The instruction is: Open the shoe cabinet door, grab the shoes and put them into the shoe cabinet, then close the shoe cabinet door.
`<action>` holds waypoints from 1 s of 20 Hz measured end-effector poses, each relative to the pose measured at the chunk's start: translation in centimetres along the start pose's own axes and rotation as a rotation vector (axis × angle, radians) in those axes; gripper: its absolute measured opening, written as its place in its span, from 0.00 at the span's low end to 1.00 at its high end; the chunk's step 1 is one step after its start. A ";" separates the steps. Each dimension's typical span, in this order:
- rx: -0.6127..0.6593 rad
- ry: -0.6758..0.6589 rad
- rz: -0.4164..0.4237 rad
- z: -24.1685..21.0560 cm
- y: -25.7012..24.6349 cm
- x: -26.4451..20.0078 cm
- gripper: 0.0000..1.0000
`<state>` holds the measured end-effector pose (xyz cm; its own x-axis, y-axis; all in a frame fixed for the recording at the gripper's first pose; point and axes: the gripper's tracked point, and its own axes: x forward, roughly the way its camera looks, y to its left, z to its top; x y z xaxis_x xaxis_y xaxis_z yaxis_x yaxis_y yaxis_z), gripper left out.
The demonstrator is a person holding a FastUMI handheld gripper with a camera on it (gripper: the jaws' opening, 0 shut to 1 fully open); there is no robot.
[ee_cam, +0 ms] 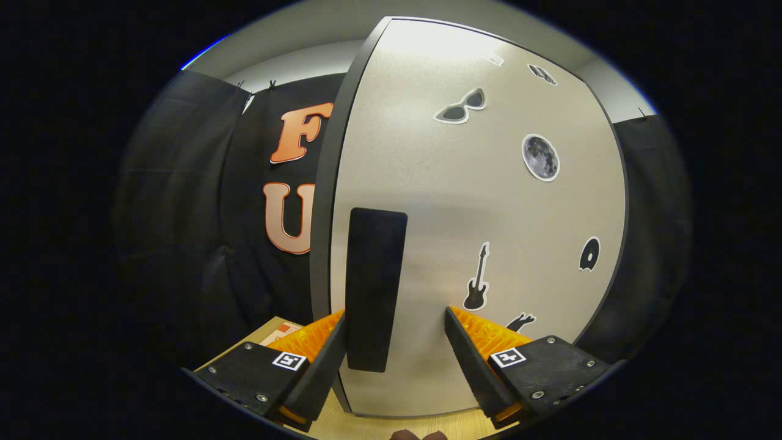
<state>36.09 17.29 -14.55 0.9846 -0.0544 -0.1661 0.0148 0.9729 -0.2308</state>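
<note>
Shoe cabinet door (pixel 489 214), pale grey stiff panel with stickers, closed, directly ahead; black upright rectangular handle (pixel 374 287), likely rigid, best grasp point, between fingers of released hand-held gripper (pixel 394 336).

I count one pale grey matte cabinet door (pixel 427 183), one black upright rectangular handle (pixel 374 287) on it, six stickers on its face, and one gripper (pixel 394 360) with two fingers spread either side of that handle.

Pale wooden floor (pixel 342 425) below, black booth cloth (pixel 183 201) behind, grey wall (pixel 317 27) above.
</note>
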 end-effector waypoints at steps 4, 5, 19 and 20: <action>0.011 -0.036 0.015 1.6 0.1 -2.9 0.94; -0.003 -0.034 0.020 1.7 0.2 -4.1 0.94; -0.020 -0.031 -0.061 1.6 -7.4 -22.4 0.95; -0.008 -0.038 -0.065 1.6 -8.2 -23.4 0.95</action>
<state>13.18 10.98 -7.20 0.9875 -0.1089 -0.1141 0.0779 0.9657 -0.2475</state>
